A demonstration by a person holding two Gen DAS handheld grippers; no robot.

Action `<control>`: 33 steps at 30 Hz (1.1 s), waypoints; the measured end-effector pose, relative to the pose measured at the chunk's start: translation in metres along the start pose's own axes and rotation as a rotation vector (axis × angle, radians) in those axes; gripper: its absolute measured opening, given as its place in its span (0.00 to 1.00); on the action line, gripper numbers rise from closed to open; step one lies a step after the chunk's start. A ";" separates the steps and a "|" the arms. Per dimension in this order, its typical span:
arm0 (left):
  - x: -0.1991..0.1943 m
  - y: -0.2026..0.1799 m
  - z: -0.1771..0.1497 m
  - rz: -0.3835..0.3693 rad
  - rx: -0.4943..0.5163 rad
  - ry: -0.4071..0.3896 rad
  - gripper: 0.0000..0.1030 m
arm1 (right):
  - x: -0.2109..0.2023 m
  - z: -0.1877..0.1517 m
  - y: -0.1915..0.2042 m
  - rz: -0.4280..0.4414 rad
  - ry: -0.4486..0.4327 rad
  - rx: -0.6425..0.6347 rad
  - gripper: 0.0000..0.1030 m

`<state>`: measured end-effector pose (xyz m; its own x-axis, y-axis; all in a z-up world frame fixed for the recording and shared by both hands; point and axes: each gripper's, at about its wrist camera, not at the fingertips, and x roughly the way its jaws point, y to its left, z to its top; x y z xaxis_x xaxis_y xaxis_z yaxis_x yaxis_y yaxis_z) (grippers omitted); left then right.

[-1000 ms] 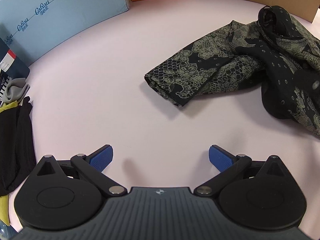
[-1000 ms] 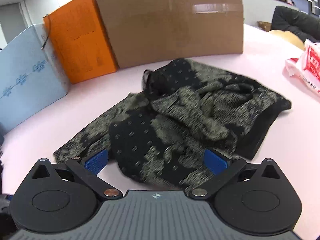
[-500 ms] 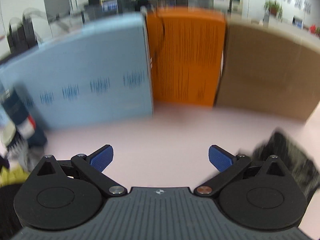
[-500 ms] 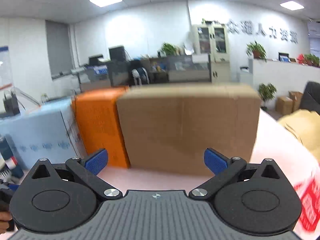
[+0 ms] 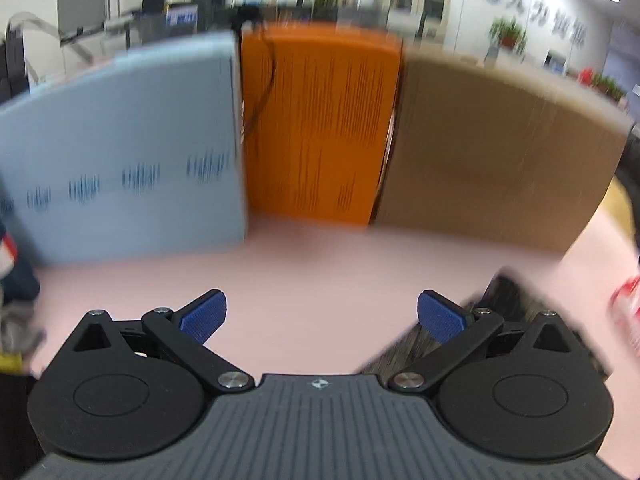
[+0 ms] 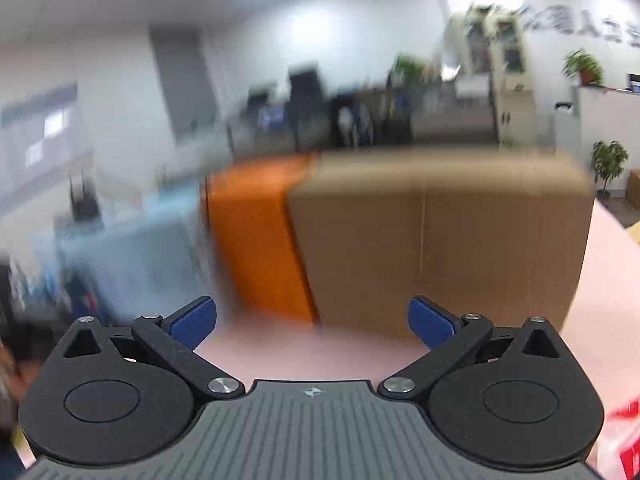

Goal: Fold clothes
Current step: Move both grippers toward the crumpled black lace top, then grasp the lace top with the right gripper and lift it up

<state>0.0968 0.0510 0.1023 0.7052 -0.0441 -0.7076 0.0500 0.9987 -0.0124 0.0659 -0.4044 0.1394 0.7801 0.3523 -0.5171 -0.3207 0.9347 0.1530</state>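
Note:
Both views are blurred by motion. In the left wrist view my left gripper is open, with nothing between its blue pads, held above the pink table. A corner of the dark patterned garment shows low on the right, behind the right finger. My right gripper is also open and empty, tilted up toward the boxes and the room. No garment shows in the right wrist view.
A light blue box, an orange box and a brown cardboard box stand in a row along the table's far side. Dark clothes lie at the left edge. A red-and-white bag sits at the right.
Both grippers have tilted up from the table toward the boxes. The garment has dropped out of the right view, and only a corner is left in the left view. Both stayed open.

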 end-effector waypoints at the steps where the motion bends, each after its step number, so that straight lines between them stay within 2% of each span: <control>1: 0.010 -0.002 -0.015 0.020 0.009 0.040 1.00 | 0.019 -0.033 0.006 -0.023 0.071 -0.044 1.00; 3: 0.029 -0.007 -0.043 0.053 0.028 0.122 1.00 | 0.059 -0.092 0.018 -0.054 0.200 -0.116 1.00; 5: 0.042 -0.013 -0.068 0.075 0.032 0.204 1.00 | 0.084 -0.133 0.031 -0.050 0.270 -0.166 1.00; 6: 0.048 -0.012 -0.081 0.079 0.021 0.239 1.00 | 0.092 -0.143 0.035 -0.046 0.287 -0.177 1.00; 7: 0.052 -0.011 -0.087 0.081 0.006 0.264 1.00 | 0.100 -0.149 0.037 -0.041 0.298 -0.182 1.00; 9: 0.057 -0.009 -0.095 0.086 -0.027 0.302 1.00 | 0.089 -0.153 0.037 -0.023 0.268 -0.164 1.00; 11: 0.058 -0.004 -0.098 0.103 -0.050 0.311 1.00 | 0.079 -0.153 0.037 0.002 0.231 -0.153 0.93; 12: 0.058 -0.001 -0.098 0.110 -0.061 0.315 1.00 | 0.078 -0.152 0.039 0.020 0.215 -0.158 0.71; 13: 0.058 0.001 -0.098 0.116 -0.072 0.319 1.00 | 0.077 -0.149 0.040 0.045 0.223 -0.160 0.25; 14: 0.058 0.003 -0.099 0.118 -0.080 0.323 1.00 | 0.076 -0.144 0.038 0.059 0.241 -0.154 0.08; 15: 0.057 0.005 -0.099 0.119 -0.085 0.328 1.00 | 0.074 -0.139 0.036 0.076 0.242 -0.127 0.04; 18: 0.056 0.008 -0.099 0.125 -0.091 0.346 1.00 | 0.067 -0.120 0.019 0.232 0.206 0.070 0.04; 20: 0.056 0.009 -0.101 0.127 -0.092 0.356 1.00 | 0.053 -0.097 0.009 0.352 0.113 0.196 0.04; 22: 0.054 0.009 -0.102 0.126 -0.085 0.361 1.00 | 0.032 -0.066 0.001 0.461 -0.030 0.286 0.04; 25: 0.050 0.010 -0.104 0.124 -0.070 0.363 1.00 | -0.004 -0.013 -0.006 0.597 -0.270 0.345 0.04; 28: 0.046 0.011 -0.106 0.121 -0.064 0.370 1.00 | -0.033 0.032 -0.007 0.714 -0.453 0.352 0.04; 30: 0.044 0.013 -0.109 0.121 -0.060 0.380 1.00 | -0.040 0.060 -0.007 0.763 -0.529 0.354 0.04; 33: 0.039 0.017 -0.113 0.118 -0.056 0.388 1.00 | -0.033 0.096 -0.002 0.743 -0.569 0.317 0.04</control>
<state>0.0454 0.0690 -0.0053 0.3843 0.0737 -0.9203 -0.0612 0.9966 0.0543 0.0921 -0.4130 0.2370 0.6070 0.7470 0.2711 -0.7397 0.4065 0.5363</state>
